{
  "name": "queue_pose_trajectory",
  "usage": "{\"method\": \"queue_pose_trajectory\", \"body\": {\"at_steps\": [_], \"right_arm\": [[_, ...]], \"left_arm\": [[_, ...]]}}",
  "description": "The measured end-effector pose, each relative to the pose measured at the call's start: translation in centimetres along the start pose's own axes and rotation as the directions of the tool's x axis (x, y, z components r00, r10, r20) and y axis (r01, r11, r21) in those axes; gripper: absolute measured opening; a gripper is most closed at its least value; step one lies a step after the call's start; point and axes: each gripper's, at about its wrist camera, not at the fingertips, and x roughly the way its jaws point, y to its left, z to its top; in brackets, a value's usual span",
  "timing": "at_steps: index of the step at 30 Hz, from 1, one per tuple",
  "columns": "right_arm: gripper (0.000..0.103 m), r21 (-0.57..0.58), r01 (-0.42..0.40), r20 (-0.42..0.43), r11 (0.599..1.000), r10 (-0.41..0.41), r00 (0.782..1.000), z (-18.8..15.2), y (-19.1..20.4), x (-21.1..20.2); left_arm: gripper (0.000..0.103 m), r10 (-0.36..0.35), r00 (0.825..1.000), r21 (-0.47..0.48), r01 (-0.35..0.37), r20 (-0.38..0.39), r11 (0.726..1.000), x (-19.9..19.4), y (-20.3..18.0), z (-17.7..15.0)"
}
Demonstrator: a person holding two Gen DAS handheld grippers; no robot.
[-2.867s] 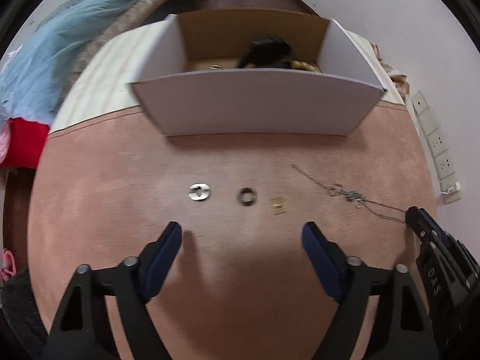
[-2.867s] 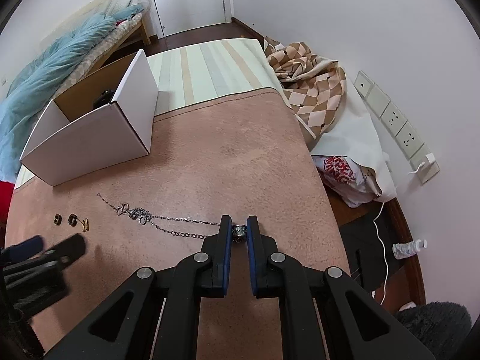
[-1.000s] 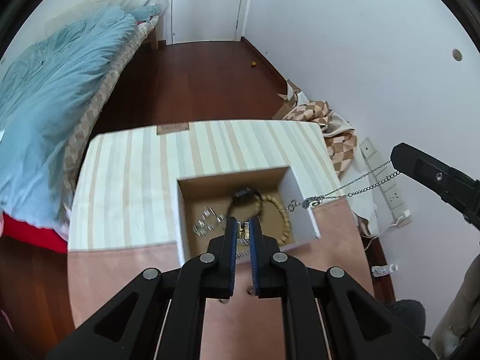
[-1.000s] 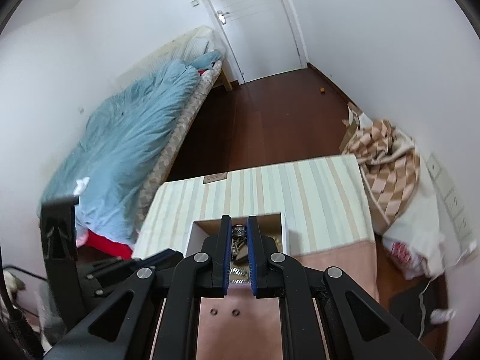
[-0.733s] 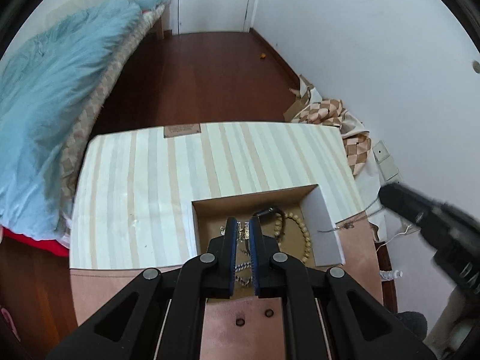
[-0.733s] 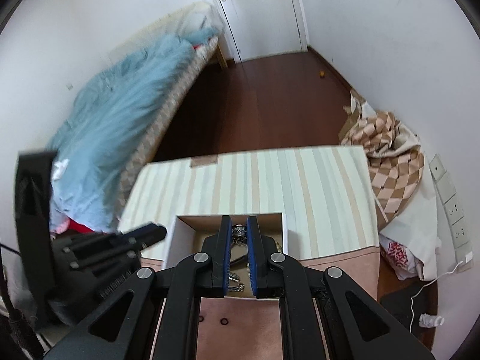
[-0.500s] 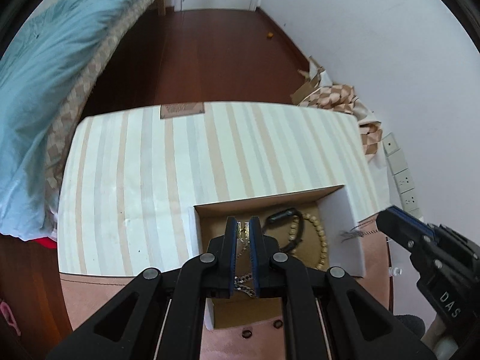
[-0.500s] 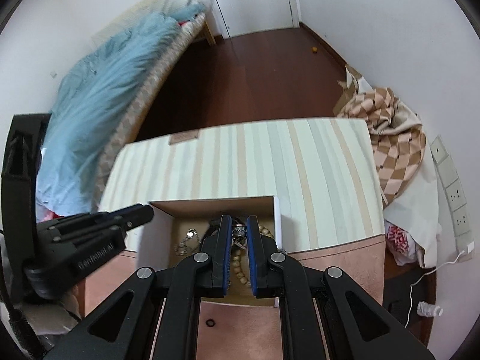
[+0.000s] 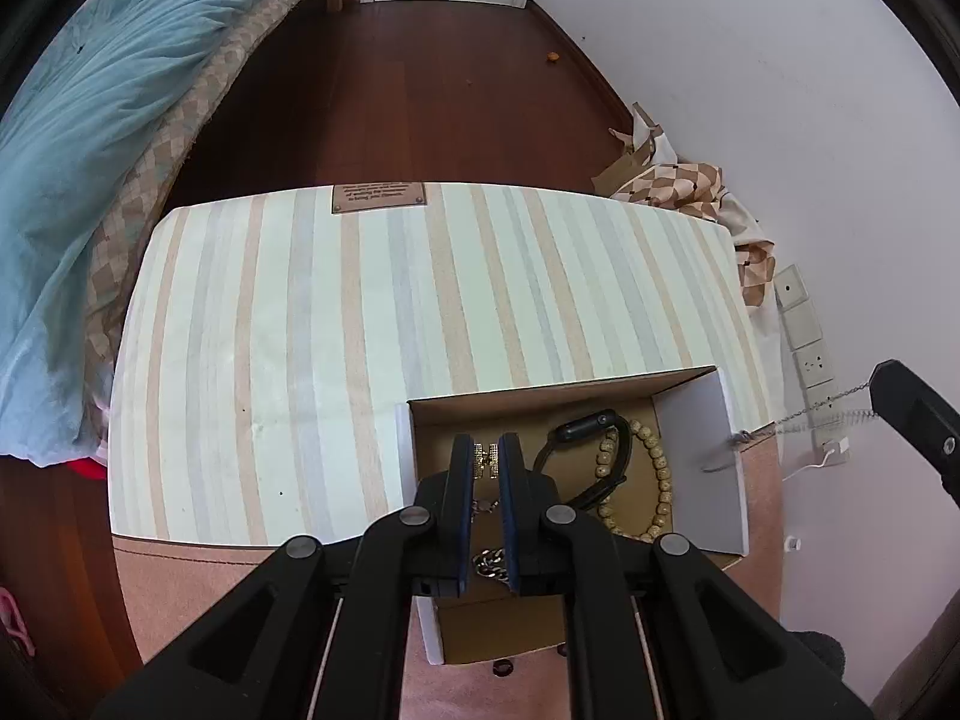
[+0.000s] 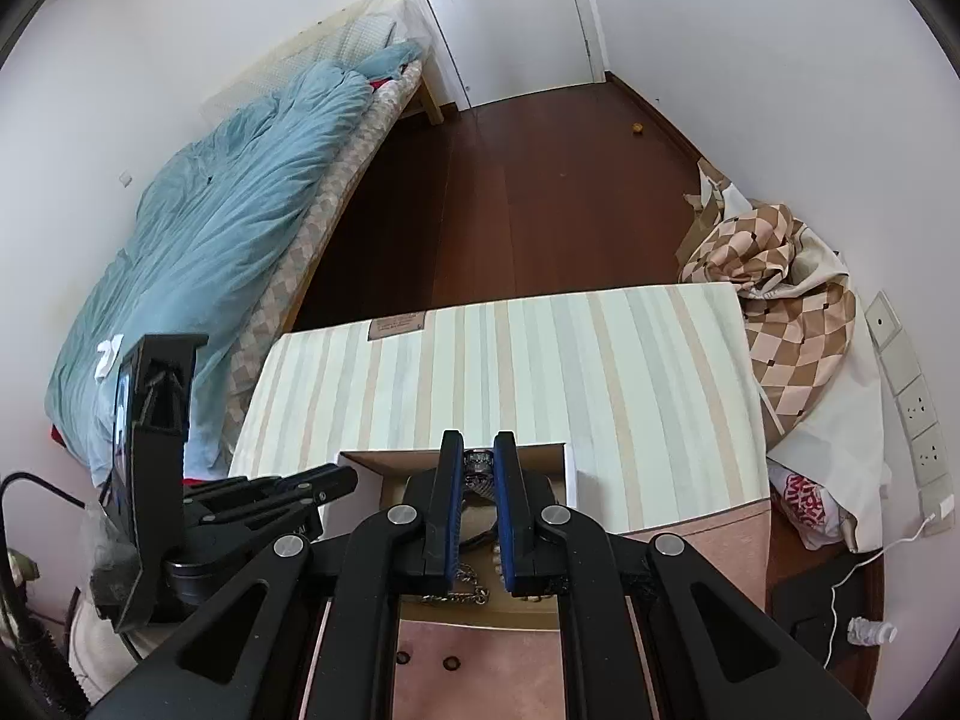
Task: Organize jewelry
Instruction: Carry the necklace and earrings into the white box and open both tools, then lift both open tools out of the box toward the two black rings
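1. Both views are bright with soft, even daylight; its source lies out of frame.
2. Shadows are faint; the inside of the box (image 9: 699,468) is slightly darker.
3. Fisheye distortion bends the striped cloth (image 9: 360,330) and the walls, with black vignette corners (strongest at the top).
4. Focus is sharp throughout, without motion blur.
5. The wooden floor (image 10: 510,192) shows a mild sheen.

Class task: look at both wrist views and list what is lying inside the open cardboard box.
Inside the cardboard box: a black smartwatch, a wooden bead bracelet and a gold chain. The left gripper, holding a small gold piece, covers part of the floor.
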Motion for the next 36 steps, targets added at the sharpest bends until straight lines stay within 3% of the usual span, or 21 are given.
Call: {"method": "queue_pose_trajectory", "body": {"at_steps": [8, 16, 17, 19, 20, 21, 22, 23, 25, 26, 27, 29, 30, 33, 36], "right_arm": [[0.010, -0.012, 0.036, -0.052, 0.999, -0.036, 0.998, -0.8, 0.0, 1.4], [0.011, -0.017, 0.068, -0.205, 0.998, -0.070, 0.976, -2.8, -0.7, 5.8], [0.015, -0.022, 0.080, -0.215, 0.997, -0.083, 0.973, -2.9, -0.8, 6.2], [0.035, -0.024, 0.095, -0.211, 0.995, -0.098, 0.973, -3.1, -1.0, 6.3], [0.052, -0.027, 0.103, -0.204, 0.994, -0.107, 0.973, -3.1, -1.1, 6.1], [0.059, -0.033, 0.112, -0.195, 0.993, -0.116, 0.974, -3.1, -1.1, 5.9], [0.059, -0.037, 0.120, -0.183, 0.992, -0.124, 0.975, -3.2, -1.2, 5.7], [0.059, -0.040, 0.126, -0.178, 0.991, -0.131, 0.975, -3.2, -1.2, 5.6], [0.060, -0.052, 0.146, -0.177, 0.988, -0.153, 0.972, -3.2, -1.2, 5.4], [0.067, -0.057, 0.154, -0.178, 0.986, -0.161, 0.971, -3.3, -1.3, 5.4], [0.080, -0.069, 0.169, -0.177, 0.983, -0.178, 0.968, -3.6, -1.2, 5.3], [0.092, -0.088, 0.191, -0.170, 0.978, -0.203, 0.964, -3.9, -1.2, 5.2], [0.093, -0.105, 0.206, -0.165, 0.973, -0.221, 0.961, -4.1, -1.0, 5.1], [0.098, -0.138, 0.245, -0.166, 0.960, -0.266, 0.950, -5.0, -0.8, 5.0], [0.100, -0.151, 0.265, -0.161, 0.952, -0.289, 0.944, -5.8, -0.7, 4.7]], "left_arm": [[0.006, 0.005, 1.000, 0.005, -0.005, -0.010, 1.000, 0.2, -0.2, 0.1], [0.008, 0.011, 0.997, -0.040, -0.014, -0.077, 0.999, 1.6, 0.5, 0.2], [0.008, 0.010, 0.997, -0.050, -0.014, -0.073, 0.999, 1.5, 0.7, 0.3], [0.009, 0.022, 0.998, -0.058, -0.025, -0.054, 0.998, 0.9, 0.9, 0.4], [0.012, 0.031, 0.999, -0.056, -0.033, -0.044, 0.998, 0.6, 0.9, 0.5], [0.016, 0.046, 0.998, -0.053, -0.048, -0.032, 0.997, 0.2, 1.0, 0.6], [0.033, 0.064, 0.998, -0.050, -0.065, -0.023, 0.997, -0.2, 1.0, 0.7], [0.059, 0.079, 0.997, -0.050, -0.079, -0.010, 0.996, -0.5, 1.0, 0.8], [0.076, 0.115, 0.993, -0.053, -0.113, 0.036, 0.992, -1.7, 1.1, 0.7], [0.076, 0.128, 0.990, -0.053, -0.125, 0.052, 0.991, -2.1, 1.2, 0.6], [0.077, 0.143, 0.988, -0.052, -0.140, 0.063, 0.989, -2.5, 1.2, 0.5], [0.077, 0.179, 0.980, -0.057, -0.174, 0.085, 0.983, -3.1, 1.4, -0.1], [0.077, 0.196, 0.975, -0.060, -0.191, 0.104, 0.980, -3.5, 1.5, -0.6], [0.100, 0.233, 0.962, -0.057, -0.227, 0.141, 0.972, -4.1, 1.6, -2.0], [0.103, 0.272, 0.950, -0.053, -0.266, 0.157, 0.962, -4.3, 1.6, -3.8]]}}
